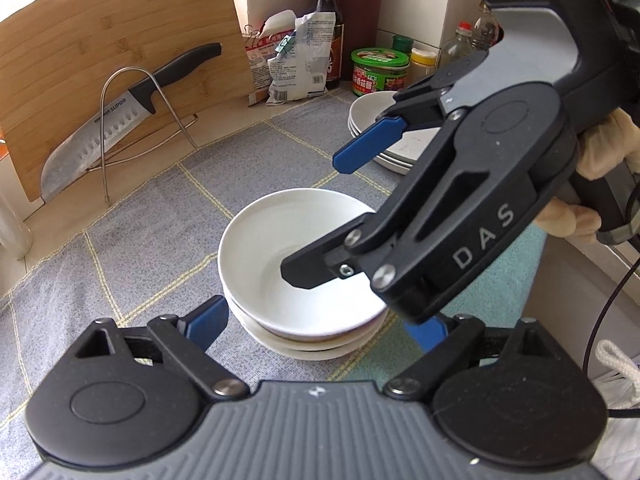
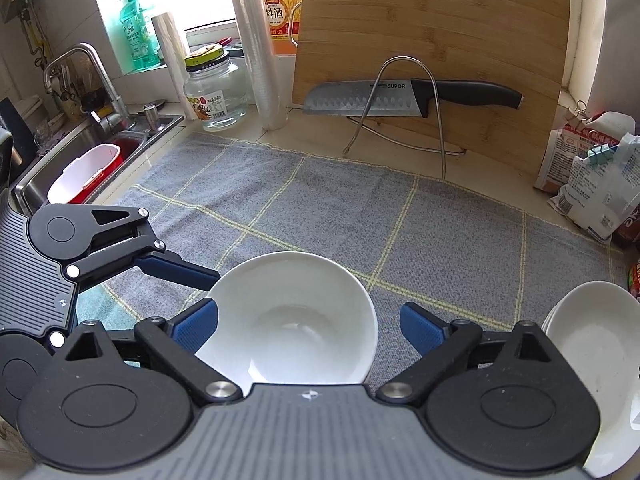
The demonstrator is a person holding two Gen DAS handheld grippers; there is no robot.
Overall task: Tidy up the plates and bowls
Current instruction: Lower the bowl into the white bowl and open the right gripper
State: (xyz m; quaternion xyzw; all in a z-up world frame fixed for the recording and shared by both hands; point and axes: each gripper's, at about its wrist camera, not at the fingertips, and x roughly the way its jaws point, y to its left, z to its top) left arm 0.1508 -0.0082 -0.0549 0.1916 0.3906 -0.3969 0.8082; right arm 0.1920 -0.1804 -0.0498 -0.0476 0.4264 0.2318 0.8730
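Observation:
A stack of white bowls stands on the grey checked mat; the right wrist view shows its top bowl. My left gripper is open, its blue pads on either side of the stack's near edge, not pressing. My right gripper comes in from the right and is open wide: one black finger hangs inside the top bowl, the other stands beyond its rim. In its own view the right gripper straddles the bowl. A stack of white plates sits to the right.
A bamboo cutting board leans at the back with a knife on a wire rack. Sauce bottle, green jar and bags crowd behind the plates. A sink lies left; a glass jar stands near it.

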